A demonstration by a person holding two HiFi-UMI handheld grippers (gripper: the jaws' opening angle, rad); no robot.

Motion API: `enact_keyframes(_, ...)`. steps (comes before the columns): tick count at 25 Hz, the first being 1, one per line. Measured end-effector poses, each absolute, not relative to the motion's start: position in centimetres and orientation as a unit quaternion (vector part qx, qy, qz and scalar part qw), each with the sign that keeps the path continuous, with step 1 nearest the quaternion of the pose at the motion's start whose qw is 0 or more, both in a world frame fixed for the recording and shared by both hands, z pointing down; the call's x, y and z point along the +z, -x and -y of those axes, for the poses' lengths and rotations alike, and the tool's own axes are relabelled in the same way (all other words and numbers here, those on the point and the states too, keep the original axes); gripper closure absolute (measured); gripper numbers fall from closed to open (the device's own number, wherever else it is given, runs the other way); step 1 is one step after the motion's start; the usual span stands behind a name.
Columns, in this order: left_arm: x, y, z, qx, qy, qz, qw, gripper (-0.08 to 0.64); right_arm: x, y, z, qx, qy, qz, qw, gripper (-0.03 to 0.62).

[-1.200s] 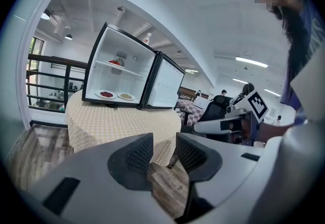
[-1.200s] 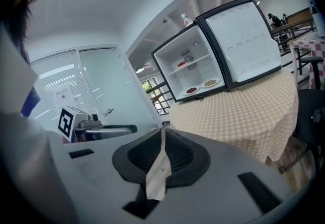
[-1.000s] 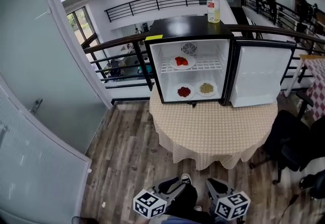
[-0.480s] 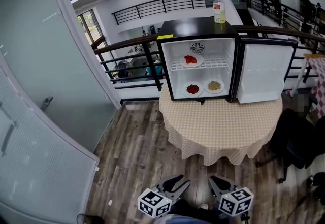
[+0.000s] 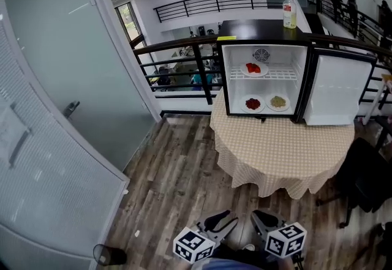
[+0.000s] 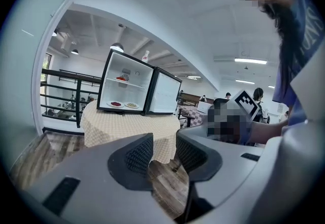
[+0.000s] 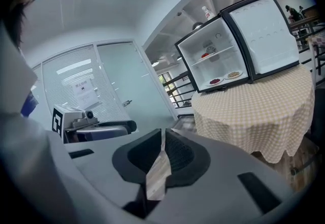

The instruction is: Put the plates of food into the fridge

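Observation:
The small black fridge (image 5: 264,79) stands open on a round table with a checked cloth (image 5: 282,152), far ahead of me. A plate of red food (image 5: 253,68) lies on its wire shelf. Two more plates, red (image 5: 252,103) and beige (image 5: 278,102), rest on its floor. The fridge door (image 5: 340,88) is swung out to the right. Both grippers hover low at the frame's bottom, well away from the table. My left gripper (image 5: 219,223) (image 6: 163,149) is open and empty. My right gripper (image 5: 264,222) (image 7: 162,141) is shut on nothing.
A bottle (image 5: 289,10) stands on top of the fridge. A frosted glass door (image 5: 61,91) fills the left, a black railing (image 5: 184,48) runs behind the table, and a dark chair (image 5: 367,171) sits at the right. Wood floor lies between me and the table.
The fridge and table have slid right and shrunk in the head view as I back away to the left. Both grippers stay at the bottom edge, jaws unchanged.

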State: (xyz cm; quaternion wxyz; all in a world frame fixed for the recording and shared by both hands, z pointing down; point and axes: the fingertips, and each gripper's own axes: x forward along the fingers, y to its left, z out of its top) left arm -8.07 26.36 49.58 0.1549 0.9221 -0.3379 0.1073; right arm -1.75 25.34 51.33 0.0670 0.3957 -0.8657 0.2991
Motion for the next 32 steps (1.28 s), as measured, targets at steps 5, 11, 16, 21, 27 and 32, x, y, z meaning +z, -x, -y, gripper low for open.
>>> enact_keyframes(5, 49.7, 10.0, -26.9, 0.101, -0.913, 0.362, 0.160, 0.410, 51.3, 3.5, -25.5, 0.301, -0.377, 0.872, 0.081, 0.557)
enact_keyframes(11, 49.6, 10.9, -26.6, 0.083, -0.907, 0.377, 0.169, 0.410, 51.3, 4.2, -25.6, 0.301, -0.368, 0.875, 0.089, 0.557)
enact_keyframes(16, 49.3, 10.2, -26.3, 0.082, -0.912, 0.369, 0.162, 0.410, 51.2, 3.5, -25.2, 0.296, -0.376, 0.873, 0.089, 0.557)
enact_keyframes(21, 48.9, 9.3, -25.8, 0.078, -0.916, 0.360, 0.157, 0.410, 51.0, 2.4, -24.8, 0.297, -0.386, 0.869, 0.088, 0.557)
enact_keyframes(27, 48.7, 8.6, -25.3, 0.079, -0.920, 0.352, 0.152, 0.410, 50.8, 1.6, -24.2, 0.296, -0.393, 0.866, 0.085, 0.557)
enact_keyframes(32, 48.0, 8.2, -24.4, 0.070, -0.920, 0.359, 0.142, 0.410, 50.4, 0.7, -23.2, 0.294, -0.397, 0.866, 0.080, 0.557)
